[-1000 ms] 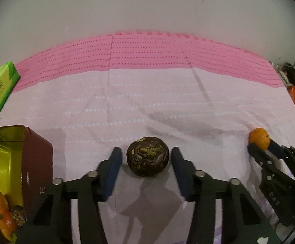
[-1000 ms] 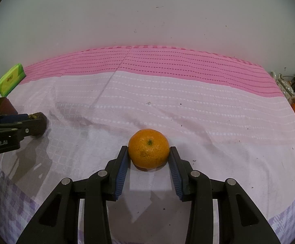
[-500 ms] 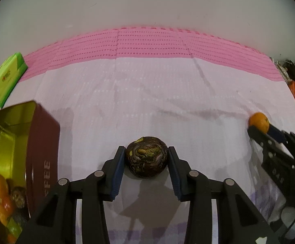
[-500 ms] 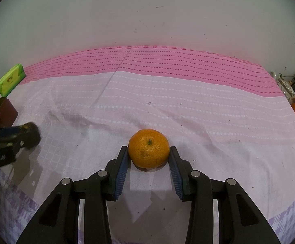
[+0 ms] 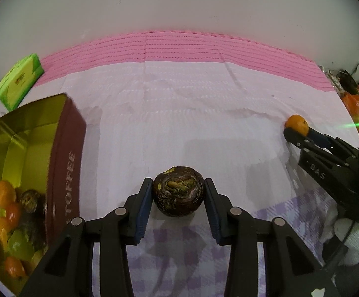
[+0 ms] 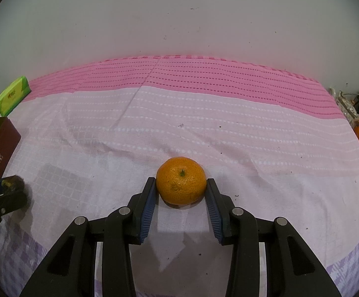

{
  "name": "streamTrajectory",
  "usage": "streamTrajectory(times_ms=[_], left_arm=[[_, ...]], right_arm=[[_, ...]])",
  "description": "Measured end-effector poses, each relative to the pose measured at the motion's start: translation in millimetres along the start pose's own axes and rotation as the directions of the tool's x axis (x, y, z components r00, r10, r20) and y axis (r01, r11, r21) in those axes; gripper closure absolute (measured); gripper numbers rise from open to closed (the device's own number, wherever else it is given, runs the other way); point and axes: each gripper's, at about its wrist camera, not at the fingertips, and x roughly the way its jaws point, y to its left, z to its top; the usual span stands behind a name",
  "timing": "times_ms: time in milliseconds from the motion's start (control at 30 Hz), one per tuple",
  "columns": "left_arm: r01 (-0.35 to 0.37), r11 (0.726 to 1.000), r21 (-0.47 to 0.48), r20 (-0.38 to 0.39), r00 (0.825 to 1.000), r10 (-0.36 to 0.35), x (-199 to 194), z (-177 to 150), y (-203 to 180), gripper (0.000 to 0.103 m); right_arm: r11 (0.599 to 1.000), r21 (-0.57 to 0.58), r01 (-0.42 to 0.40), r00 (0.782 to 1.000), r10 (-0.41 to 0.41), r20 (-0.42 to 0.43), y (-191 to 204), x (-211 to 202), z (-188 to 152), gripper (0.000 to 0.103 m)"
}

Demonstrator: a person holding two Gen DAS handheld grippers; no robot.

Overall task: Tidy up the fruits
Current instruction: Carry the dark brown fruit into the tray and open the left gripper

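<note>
Green cardboard marks the far left: a small green box lies at the back edge of a pink and white cloth spread over the tabletop. Just in front of it an open toffee tin is set, maroon outside and gold inside, with its open mouth turned up so fruit can be dropped in. Several oranges and dark fruits are already piled in its near end, which suggests the tin is the collecting place.

At the centre of the left wrist view, a dark brown fruit is pinched between the blue pads of the left hand-held gripper. Its shadow falls on the cloth beneath, so it is judged to be lifted clear, probably for carrying to the tin.

Further right, an orange is clamped in the right hand-held gripper, pads pressed on both sides. The orange appears to rest on the cloth, well apart from the tin, seemingly held ready for its turn.
</note>
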Motion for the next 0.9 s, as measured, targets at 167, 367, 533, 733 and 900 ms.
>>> streamTrajectory(times_ms=[167,367,533,733,900], left_arm=[[0.016,1.000,0.001,0.027,1.000,-0.016,-24.2,-4.9,2.9,0.066],[0.033,0.999,-0.030,0.067,0.997,-0.030,-49.0,-7.6,13.9,0.066],[0.033,0.998,-0.045,0.086,0.996,-0.029,-66.3,-10.0,23.5,0.066],[0.046,0.997,-0.068,0.105,0.994,-0.039,-80.3,-12.3,30.7,0.066],[0.040,0.993,-0.108,0.101,0.994,-0.028,-89.8,-14.7,44.1,0.066]], right_arm=[[1.000,0.000,-0.001,1.000,0.001,0.000,-0.1,0.1,0.0,0.062],[1.000,-0.001,-0.001,1.000,0.001,0.000,-0.4,0.3,-0.3,0.062],[1.000,-0.001,-0.001,1.000,0.001,0.000,-0.3,0.3,-0.3,0.062],[1.000,-0.001,-0.001,1.000,0.001,0.000,-0.2,0.4,-0.2,0.062],[1.000,-0.001,0.000,1.000,0.000,0.000,0.4,0.3,-0.3,0.062]])
